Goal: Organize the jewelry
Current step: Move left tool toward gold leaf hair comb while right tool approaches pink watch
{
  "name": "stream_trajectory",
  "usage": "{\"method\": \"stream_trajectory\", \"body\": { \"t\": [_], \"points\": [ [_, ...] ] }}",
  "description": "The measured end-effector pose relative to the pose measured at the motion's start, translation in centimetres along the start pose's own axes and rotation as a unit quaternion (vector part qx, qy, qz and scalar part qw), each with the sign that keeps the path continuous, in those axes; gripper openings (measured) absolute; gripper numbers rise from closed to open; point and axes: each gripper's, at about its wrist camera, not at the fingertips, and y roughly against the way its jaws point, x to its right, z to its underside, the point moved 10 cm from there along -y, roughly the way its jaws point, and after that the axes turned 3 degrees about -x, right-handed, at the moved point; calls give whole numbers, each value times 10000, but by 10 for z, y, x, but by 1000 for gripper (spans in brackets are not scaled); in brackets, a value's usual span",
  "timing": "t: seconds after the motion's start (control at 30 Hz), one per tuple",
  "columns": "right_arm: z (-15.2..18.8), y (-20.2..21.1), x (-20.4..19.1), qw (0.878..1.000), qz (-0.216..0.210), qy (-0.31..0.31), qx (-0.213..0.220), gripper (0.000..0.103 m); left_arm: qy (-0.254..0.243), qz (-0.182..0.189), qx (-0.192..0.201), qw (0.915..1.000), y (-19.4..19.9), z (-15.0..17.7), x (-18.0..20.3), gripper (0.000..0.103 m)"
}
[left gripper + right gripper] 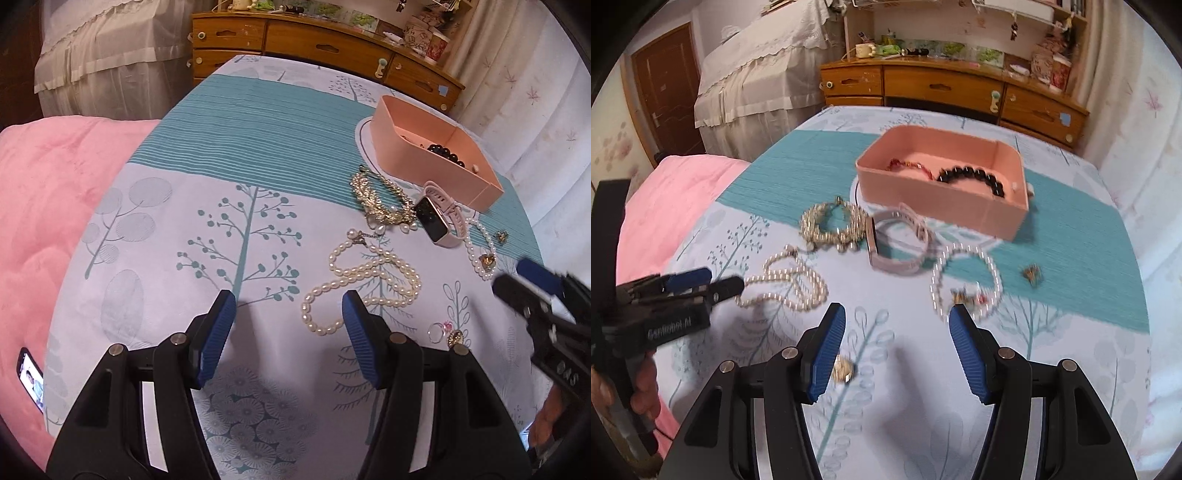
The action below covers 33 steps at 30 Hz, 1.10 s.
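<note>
Jewelry lies spread on a tree-patterned bedspread. In the left wrist view my left gripper (288,314) is open and empty, and its right finger overlaps the near loop of a long pearl necklace (369,284). Beyond lie a gold leaf bracelet (384,203), a pink watch (439,218), a small pearl bracelet (480,251) and a pink box (436,162). My right gripper (897,321) is open above the cloth, just short of the small pearl bracelet (967,280), with a gold earring (844,369) beside its left finger. The pink box (923,192) holds a black bead bracelet (971,177) and a red bracelet (905,164).
A pink blanket (44,206) with a phone (31,380) on it lies to the left. A wooden dresser (325,44) stands beyond the bed, with curtains at the right. A small earring (1032,275) and a ring (437,330) lie on the cloth. A hand (646,391) holds the left gripper (724,280).
</note>
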Motion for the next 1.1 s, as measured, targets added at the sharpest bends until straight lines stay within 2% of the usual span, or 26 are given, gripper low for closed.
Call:
{"method": "stream_trajectory", "body": {
  "t": [0.07, 0.13, 0.27, 0.43, 0.53, 0.6, 0.7, 1.0, 1.1],
  "points": [
    [-12, -6, -3, 9999, 0, 109, 63, 56, -39, 6, 16, 10000, -1, 0, 2, 57],
    [-25, -15, -7, 9998, -26, 186, 60, 48, -75, 4, 33, 10000, -2, -1, 6, 57],
    [-45, -37, -15, 9995, -174, 241, -76, 43, -76, 6, 47, 10000, -2, -2, 7, 57],
    [-61, -56, -18, 9990, -242, 295, -235, 42, -38, -5, 52, 10000, -2, -3, 5, 57],
    [-71, -61, -2, 9994, -246, -51, -256, 42, -15, 0, 23, 10000, -4, -2, 4, 57],
    [-74, -64, 9, 9990, -234, -259, -264, 40, -12, 6, 0, 10000, -7, -2, 5, 57],
    [-79, -72, 22, 9981, -262, -430, -367, 30, -39, 18, -14, 10000, -9, -3, 8, 57],
    [-80, -110, 28, 9959, -167, -267, -850, 26, 79, 32, -47, 10000, -12, -10, 5, 57],
    [-77, -116, 27, 9956, -124, -173, -915, 15, 161, 86, -92, 9998, -15, -23, 6, 57]
  ]
}}
